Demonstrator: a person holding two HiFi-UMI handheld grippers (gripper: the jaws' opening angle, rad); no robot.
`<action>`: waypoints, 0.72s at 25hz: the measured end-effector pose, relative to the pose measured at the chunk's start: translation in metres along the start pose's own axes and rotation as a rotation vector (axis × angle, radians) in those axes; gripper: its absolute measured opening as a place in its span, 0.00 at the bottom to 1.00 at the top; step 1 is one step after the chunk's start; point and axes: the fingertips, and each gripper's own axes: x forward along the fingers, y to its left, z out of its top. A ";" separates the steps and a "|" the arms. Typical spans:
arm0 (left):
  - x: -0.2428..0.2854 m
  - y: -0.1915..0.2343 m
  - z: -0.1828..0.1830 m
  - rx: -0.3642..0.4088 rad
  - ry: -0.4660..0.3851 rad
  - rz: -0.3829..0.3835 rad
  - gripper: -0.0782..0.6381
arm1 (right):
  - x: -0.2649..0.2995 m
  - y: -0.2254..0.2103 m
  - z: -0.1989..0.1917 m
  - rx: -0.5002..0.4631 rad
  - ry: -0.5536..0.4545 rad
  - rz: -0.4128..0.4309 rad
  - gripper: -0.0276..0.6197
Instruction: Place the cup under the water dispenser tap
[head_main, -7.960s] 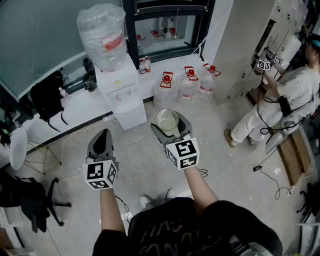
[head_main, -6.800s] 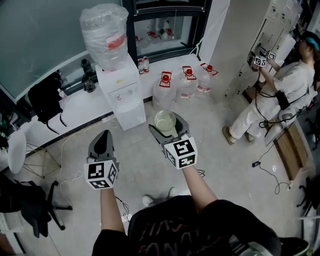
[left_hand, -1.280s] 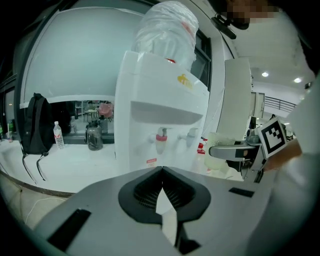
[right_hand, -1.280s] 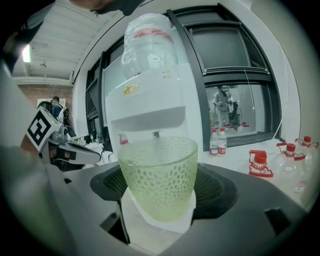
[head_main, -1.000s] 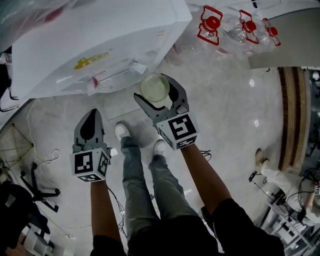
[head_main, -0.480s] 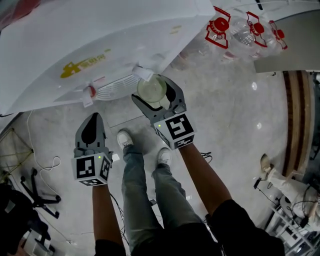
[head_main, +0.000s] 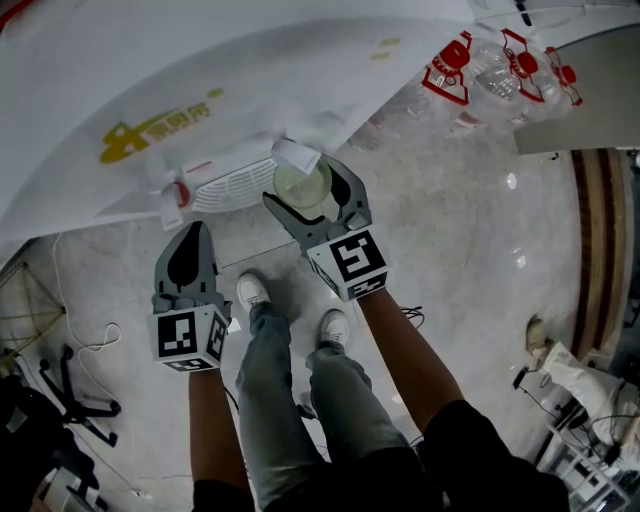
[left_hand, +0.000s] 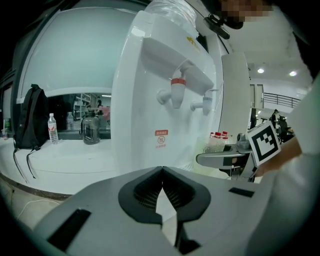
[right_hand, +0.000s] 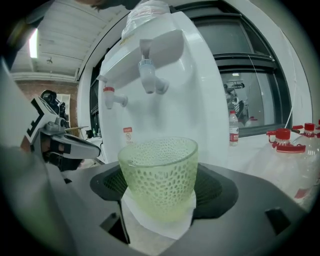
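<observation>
A pale green, dimpled glass cup (head_main: 300, 186) stands upright between the jaws of my right gripper (head_main: 303, 188), which is shut on its sides. In the head view the cup's rim lies just below the white dispenser's (head_main: 200, 90) blue tap (head_main: 297, 156); the red tap (head_main: 180, 192) and the drip grille (head_main: 235, 184) are to its left. In the right gripper view the cup (right_hand: 159, 176) sits lower than the blue tap (right_hand: 148, 75) and short of it. My left gripper (head_main: 189, 236) hangs shut and empty at the lower left, short of the dispenser (left_hand: 150, 115).
Several large water bottles with red caps (head_main: 500, 62) stand on the floor right of the dispenser. The person's legs and shoes (head_main: 256, 292) are below the grippers. A black backpack (left_hand: 29, 120) and bottles sit on a white ledge to the left. A cable (head_main: 75, 345) lies on the floor.
Both grippers have sunk and come closer to the dispenser. The cup has gone from right of the drip grille to just under the blue tap in the head view.
</observation>
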 end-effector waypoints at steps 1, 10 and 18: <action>0.001 0.000 -0.001 -0.001 -0.002 0.000 0.12 | 0.002 0.001 -0.001 -0.003 0.001 0.001 0.65; 0.005 0.007 -0.009 -0.010 -0.007 0.006 0.12 | 0.015 0.001 -0.007 -0.005 -0.007 -0.014 0.65; 0.006 0.009 -0.011 -0.009 -0.006 -0.001 0.12 | 0.022 0.000 -0.007 0.005 -0.027 -0.007 0.69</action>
